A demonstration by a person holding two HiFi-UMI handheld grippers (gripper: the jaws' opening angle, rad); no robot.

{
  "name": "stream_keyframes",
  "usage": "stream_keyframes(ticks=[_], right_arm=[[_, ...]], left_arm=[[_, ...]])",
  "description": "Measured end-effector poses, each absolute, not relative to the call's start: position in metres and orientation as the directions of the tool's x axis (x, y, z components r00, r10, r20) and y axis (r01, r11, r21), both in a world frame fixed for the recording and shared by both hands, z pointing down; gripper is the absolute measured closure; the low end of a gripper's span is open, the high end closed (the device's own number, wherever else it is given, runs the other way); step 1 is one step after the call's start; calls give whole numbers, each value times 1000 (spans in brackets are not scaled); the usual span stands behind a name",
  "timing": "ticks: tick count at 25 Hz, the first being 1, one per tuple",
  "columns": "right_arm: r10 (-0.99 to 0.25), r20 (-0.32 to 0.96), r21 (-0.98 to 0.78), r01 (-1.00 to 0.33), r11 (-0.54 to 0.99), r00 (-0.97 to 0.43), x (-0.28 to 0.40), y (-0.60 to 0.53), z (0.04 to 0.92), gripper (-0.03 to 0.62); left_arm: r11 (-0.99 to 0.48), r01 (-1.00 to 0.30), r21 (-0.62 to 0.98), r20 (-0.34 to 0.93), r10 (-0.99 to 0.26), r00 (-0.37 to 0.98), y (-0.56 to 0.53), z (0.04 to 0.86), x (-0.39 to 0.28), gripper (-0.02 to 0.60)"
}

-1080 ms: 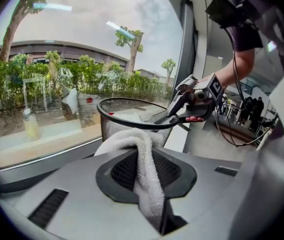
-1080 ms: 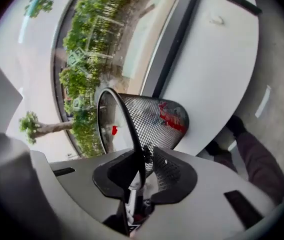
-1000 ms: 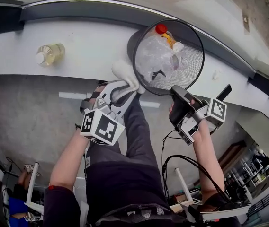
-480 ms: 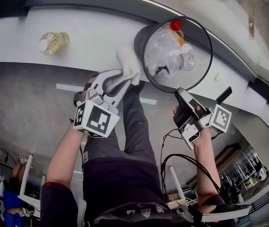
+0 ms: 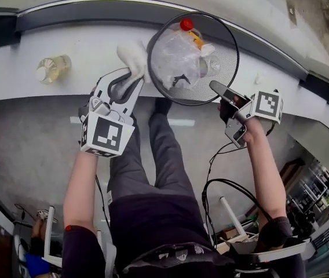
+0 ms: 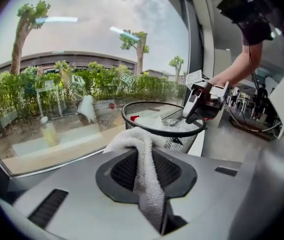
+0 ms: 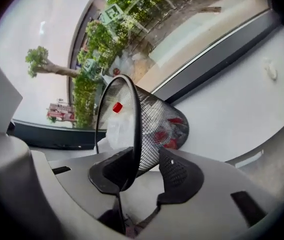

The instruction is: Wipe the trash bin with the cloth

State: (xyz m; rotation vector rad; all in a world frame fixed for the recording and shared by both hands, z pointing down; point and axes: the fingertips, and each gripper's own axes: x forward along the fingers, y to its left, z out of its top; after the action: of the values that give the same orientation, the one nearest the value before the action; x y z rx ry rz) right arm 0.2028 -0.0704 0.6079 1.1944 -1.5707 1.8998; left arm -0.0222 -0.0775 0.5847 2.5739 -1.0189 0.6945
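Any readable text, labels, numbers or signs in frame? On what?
None legible.
Left black-and-white marker cube, right marker cube: square patterns, no letters.
Red-capped plastic bottle in black mesh trash bin: yellow label blurred.
Clear bottle of yellow liquid: unreadable.
Green sign outside window: too small.

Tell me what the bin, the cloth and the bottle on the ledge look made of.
The bin looks like black wire mesh, probably painted or coated metal: a see-through weave under a solid rolled rim. The cloth is white terry-like fabric, matte, with a looped nap. The bottle seems to be clear glossy plastic with yellowish liquid inside and a pale cap; glass can't be ruled out.
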Motion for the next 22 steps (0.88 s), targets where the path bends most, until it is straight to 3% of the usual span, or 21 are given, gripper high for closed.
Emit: stream_keyframes(ticks=[4,12,15,18,22], right_arm=[[-216,721,-673,-590,-446,-659,190,-68,616,476],[-245,650,-630,-329,-704,-720,160,-23,622,494],[-271,607,-649,-269,-712,-747,140,-21,622,493],[-324,583,-699,-257,-667,-745,169,-44,625,485],[-308,557,-777,-352,-522,-771,155,-28,601,465]], left_arm=[[-655,-733,184,541,-555,632,-55,592,-9,526],[-769,-593,240,564,-387,730,3,601,62,526],[-796,-539,276,548,-331,768,15,602,94,526],[-821,-501,274,547,-295,783,4,611,128,526],[-744,-624,239,577,-408,708,-11,614,59,526]])
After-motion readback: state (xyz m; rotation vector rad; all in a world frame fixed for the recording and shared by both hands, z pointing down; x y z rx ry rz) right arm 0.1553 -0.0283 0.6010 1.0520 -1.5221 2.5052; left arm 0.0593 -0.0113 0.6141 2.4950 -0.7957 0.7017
